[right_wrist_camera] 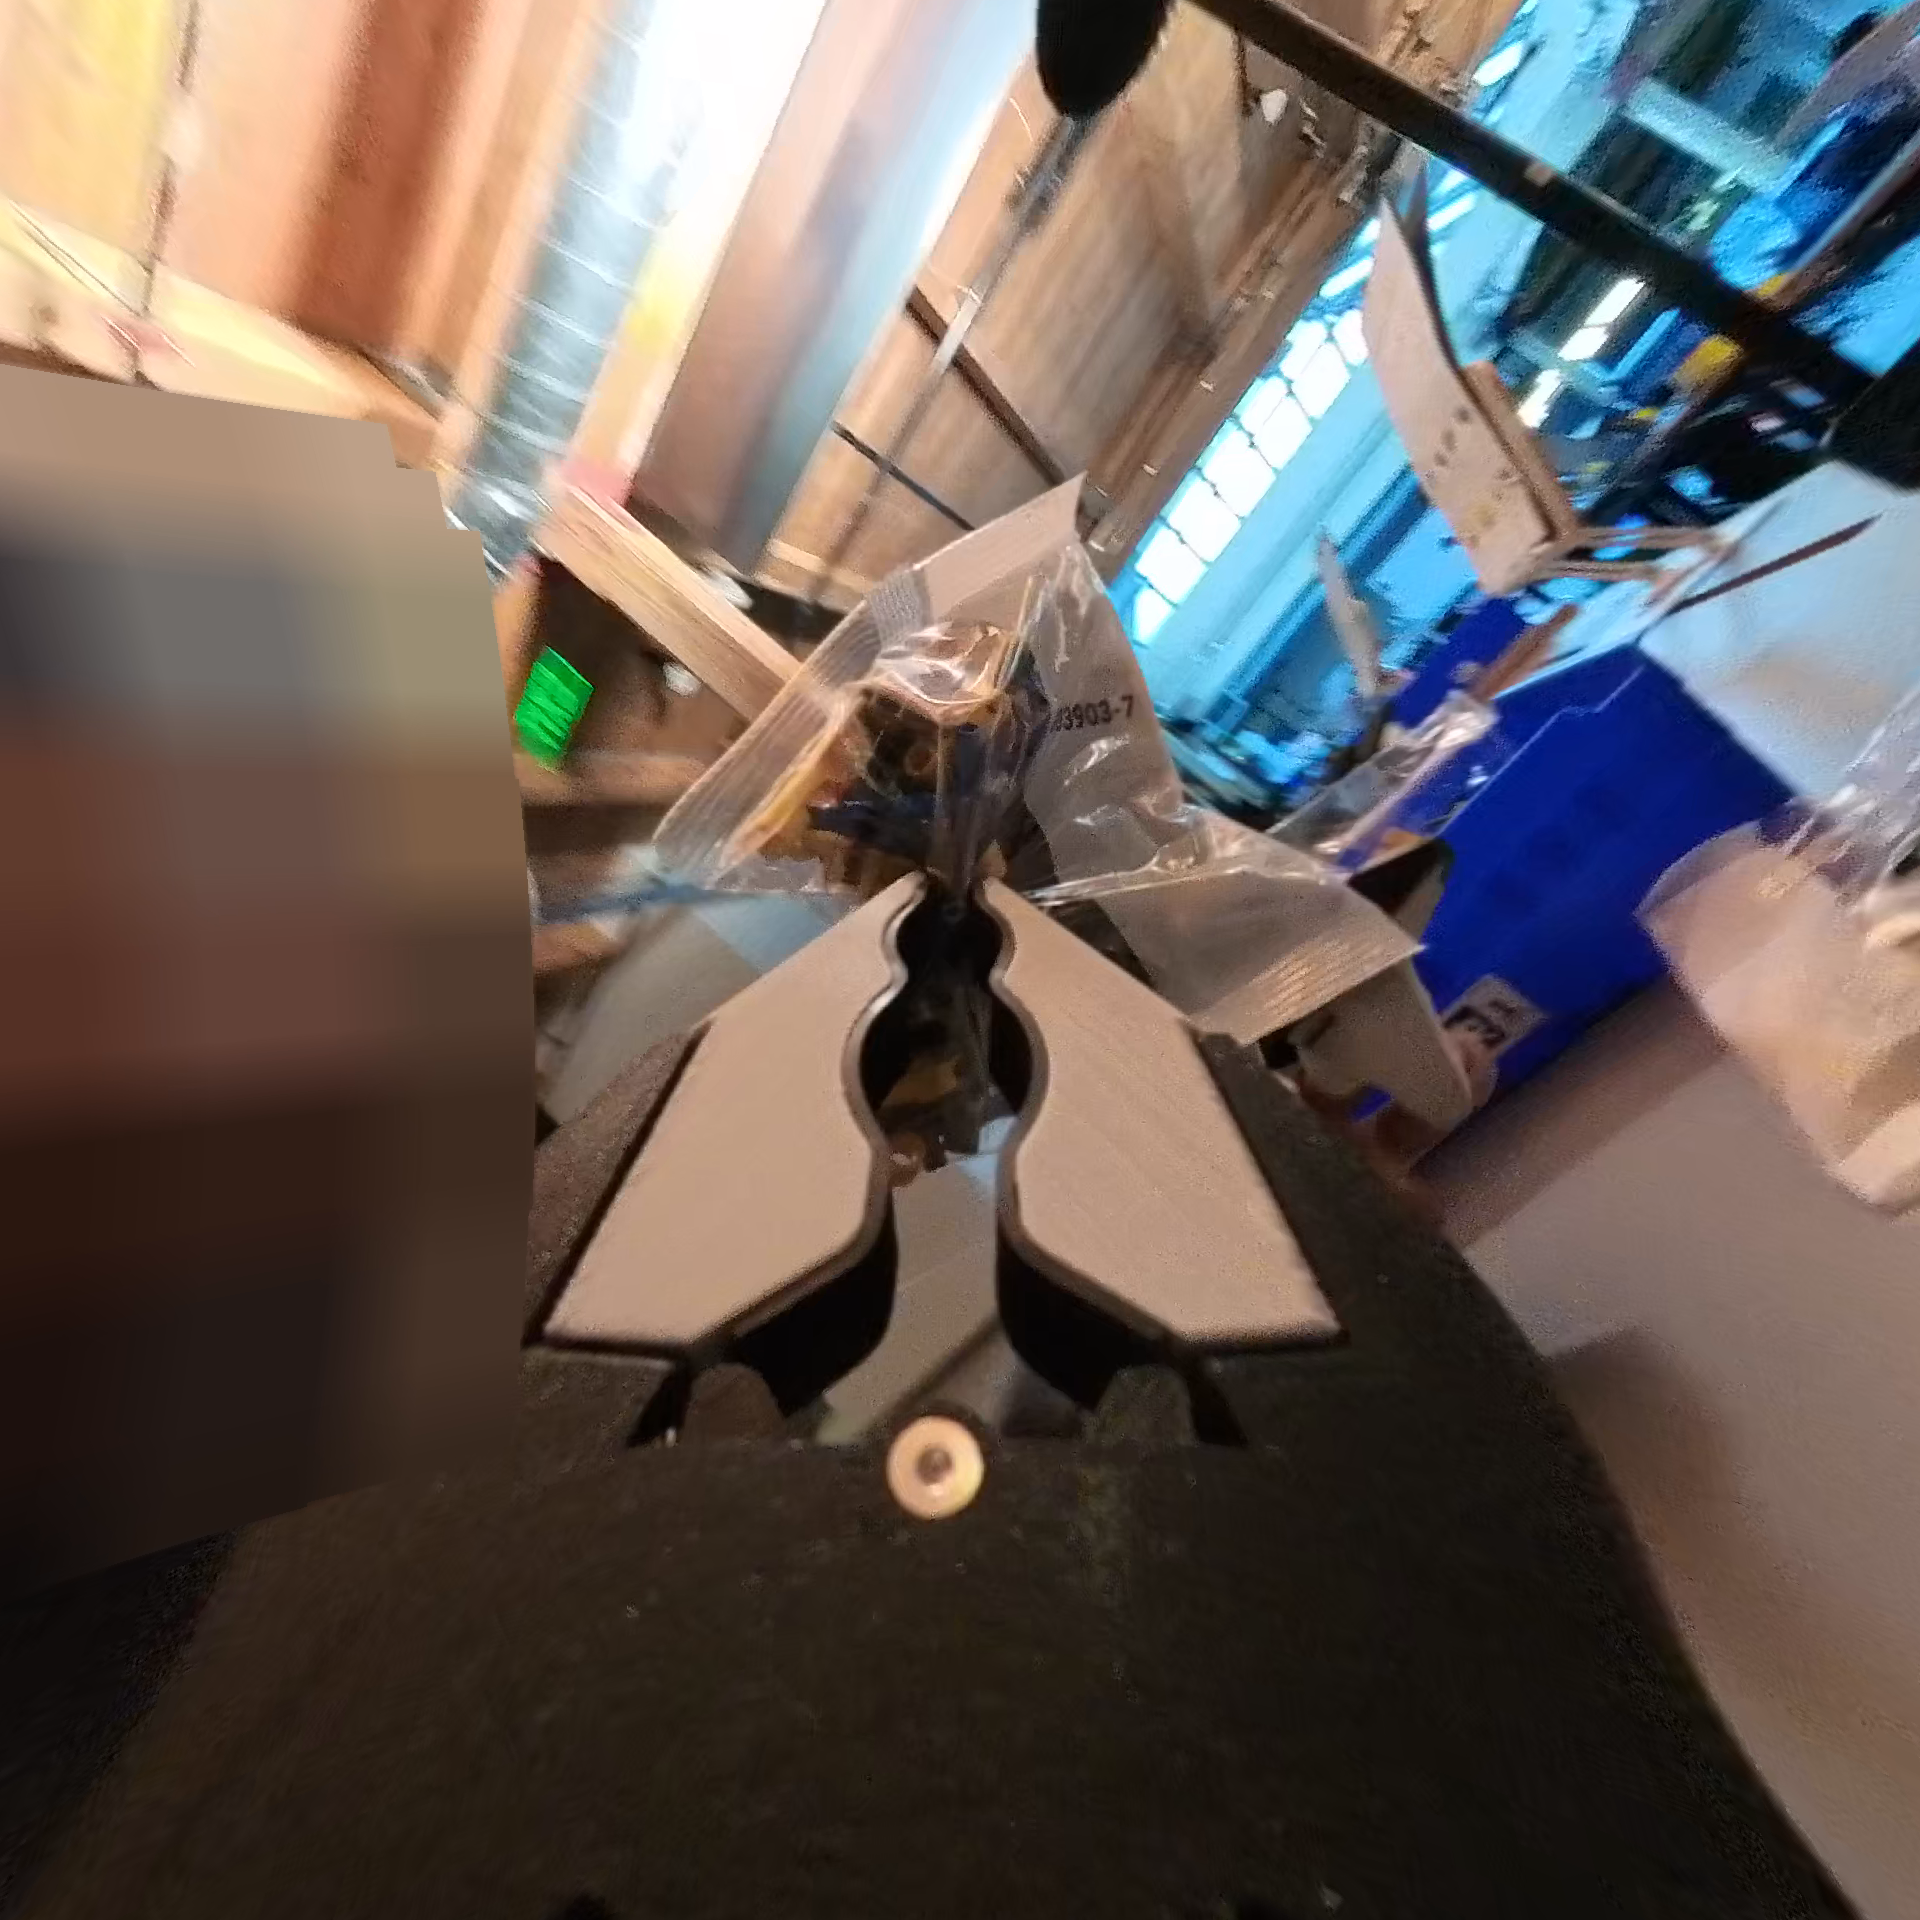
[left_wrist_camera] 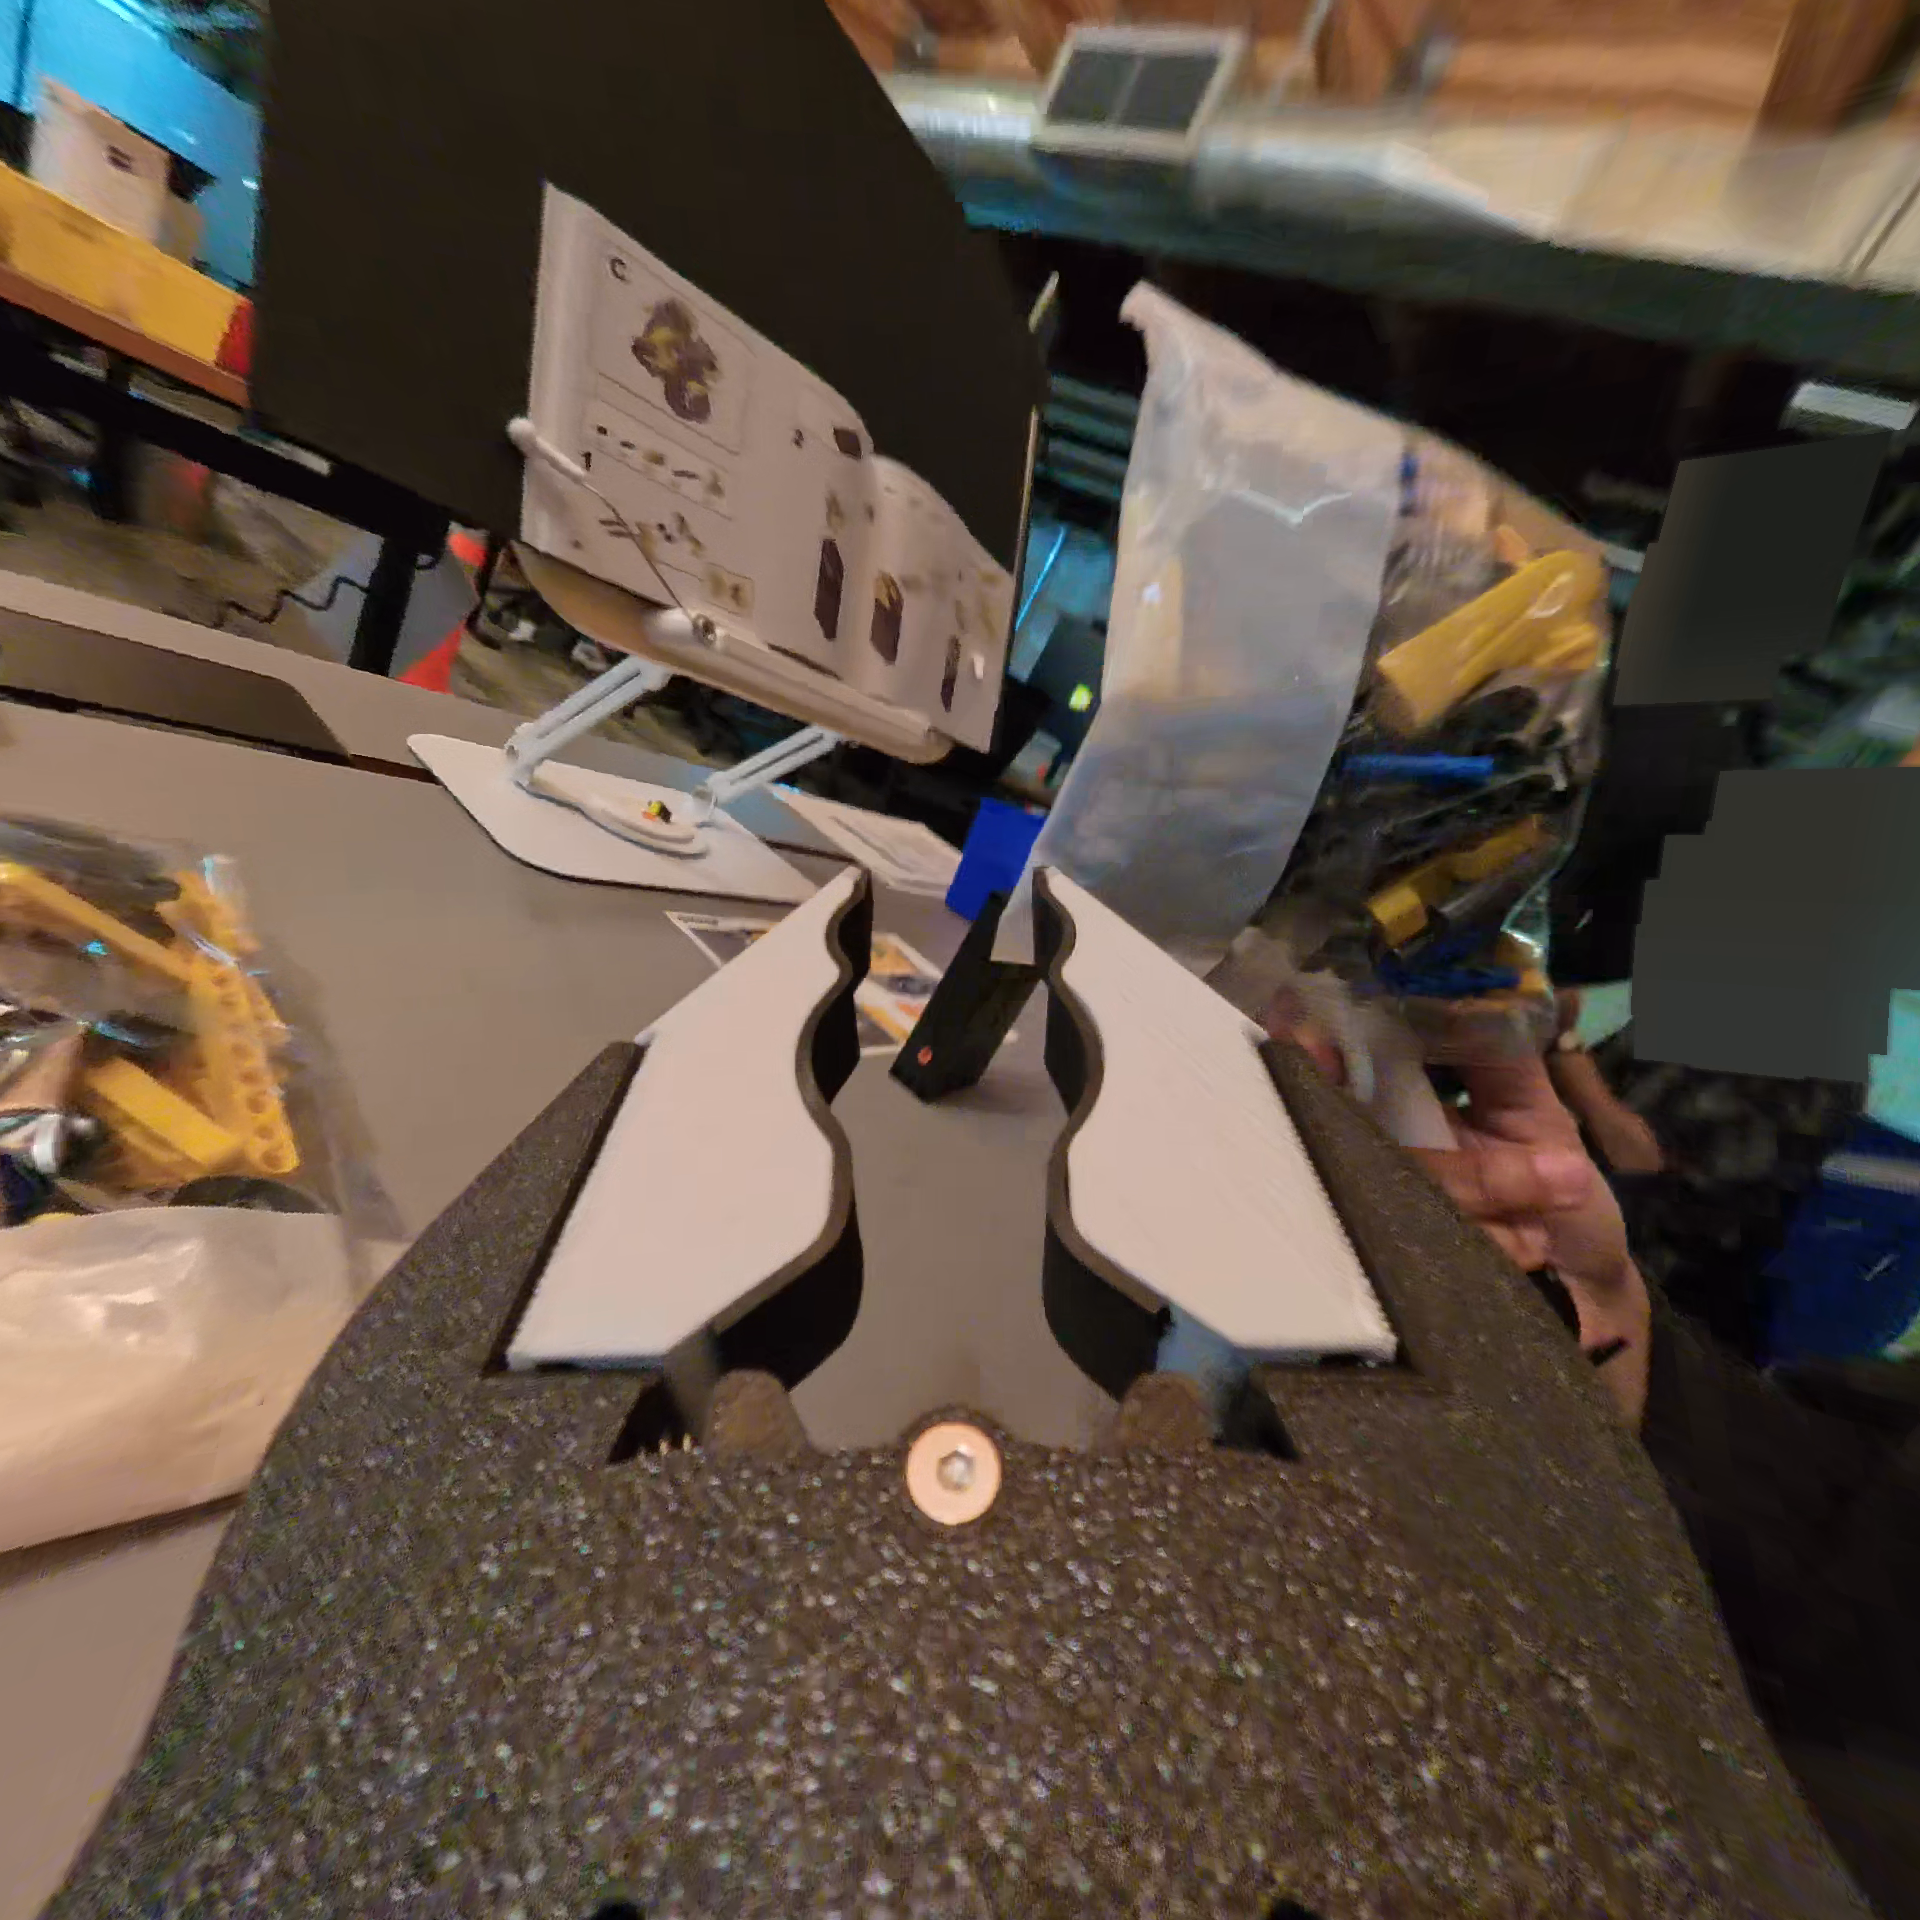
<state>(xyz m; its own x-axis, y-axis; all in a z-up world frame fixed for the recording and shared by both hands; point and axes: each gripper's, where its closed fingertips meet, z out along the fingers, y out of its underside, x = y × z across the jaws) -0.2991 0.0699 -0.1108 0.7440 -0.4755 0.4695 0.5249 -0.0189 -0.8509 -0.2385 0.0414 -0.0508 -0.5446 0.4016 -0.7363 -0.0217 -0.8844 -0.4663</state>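
Note:
My right gripper [right_wrist_camera: 951,883] is shut on a clear plastic bag [right_wrist_camera: 935,748] of small yellow, blue and black building pieces and holds it up in the air. The same bag [left_wrist_camera: 1455,727] hangs at the right of the left wrist view, above the grey table [left_wrist_camera: 499,935]. My left gripper [left_wrist_camera: 951,894] is open and empty, a little above the table, its right fingertip close to the bag's lower edge. A small black part [left_wrist_camera: 961,1023] stands on the table just beyond its fingertips.
An open instruction booklet [left_wrist_camera: 727,468] rests on a white stand [left_wrist_camera: 623,821] at the back. A second bag of yellow pieces [left_wrist_camera: 135,1029] and a white bag [left_wrist_camera: 135,1351] lie at the left. A blue box [right_wrist_camera: 1579,831] stands behind. A hand [left_wrist_camera: 1538,1184] is at the right.

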